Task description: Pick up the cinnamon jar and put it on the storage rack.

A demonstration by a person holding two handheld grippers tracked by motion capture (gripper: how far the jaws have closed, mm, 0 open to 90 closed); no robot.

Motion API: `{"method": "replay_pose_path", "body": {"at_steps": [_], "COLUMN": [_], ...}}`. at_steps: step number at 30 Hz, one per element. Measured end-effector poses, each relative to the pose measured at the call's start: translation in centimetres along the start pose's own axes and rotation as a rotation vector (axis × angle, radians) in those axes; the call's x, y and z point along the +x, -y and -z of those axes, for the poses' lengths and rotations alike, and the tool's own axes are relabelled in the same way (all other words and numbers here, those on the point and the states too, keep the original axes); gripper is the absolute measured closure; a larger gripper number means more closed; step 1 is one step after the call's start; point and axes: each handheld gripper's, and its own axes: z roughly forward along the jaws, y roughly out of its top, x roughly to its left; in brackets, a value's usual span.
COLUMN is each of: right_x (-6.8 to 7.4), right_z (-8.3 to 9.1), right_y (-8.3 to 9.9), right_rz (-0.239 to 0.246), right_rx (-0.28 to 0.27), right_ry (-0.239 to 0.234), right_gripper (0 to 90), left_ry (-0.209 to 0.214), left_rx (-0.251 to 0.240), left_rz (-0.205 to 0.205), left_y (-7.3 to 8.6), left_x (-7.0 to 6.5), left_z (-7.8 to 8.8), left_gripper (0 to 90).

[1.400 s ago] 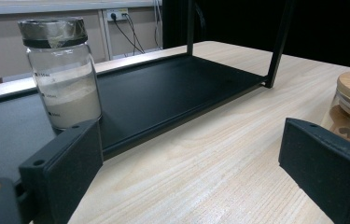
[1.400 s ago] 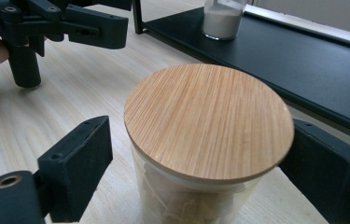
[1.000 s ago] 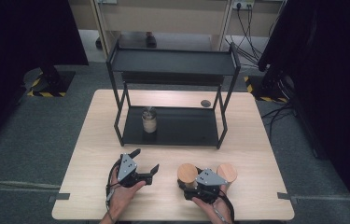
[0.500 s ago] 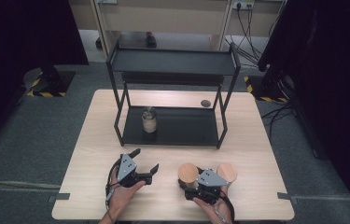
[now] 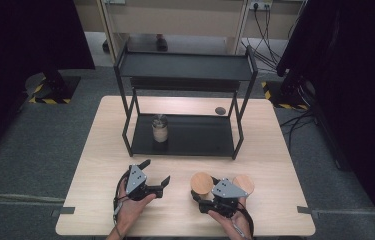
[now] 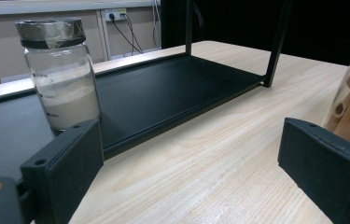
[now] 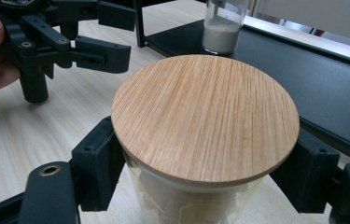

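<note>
My right gripper [image 5: 202,192] is shut on a glass jar with a round wooden lid [image 7: 205,116], one jaw on each side just under the lid; that jar [image 5: 201,183] stands near the table's front edge. A second wooden-lidded jar [image 5: 243,184] stands just right of that gripper. My left gripper [image 5: 156,171] rests in a hand on the table, open, with bare wood between its jaws [image 6: 193,177]. A glass jar of pale powder [image 5: 160,129] with a taped top [image 6: 60,74] stands on the left of the black rack's lower shelf [image 5: 195,135].
The black two-tier rack has an upper shelf [image 5: 185,65] that spans the back half of the table. A small dark round object [image 5: 220,110] lies on the table behind the rack's right legs. Dark curtains and cables ring the table.
</note>
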Motion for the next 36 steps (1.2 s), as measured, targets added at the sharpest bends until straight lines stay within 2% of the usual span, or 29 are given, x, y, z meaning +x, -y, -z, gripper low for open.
{"method": "replay_pose_path", "body": {"at_steps": [15,36], "right_x": [-0.6,-1.1], "right_z": [-0.7,-2.5], "right_y": [-1.9,-4.6], "right_rz": [0.014,0.023], "right_rx": [0.008,0.013], "right_ry": [-0.026,-0.032], "right_gripper": [25.8,25.8], "left_ry": [-0.014,-0.026], "left_rx": [0.001,0.002], "left_rz": [0.004,0.006], "left_y": [0.0,0.0], "left_x": [0.0,0.0], "left_z": [0.0,0.0], "left_gripper": [3.0,0.2]}}
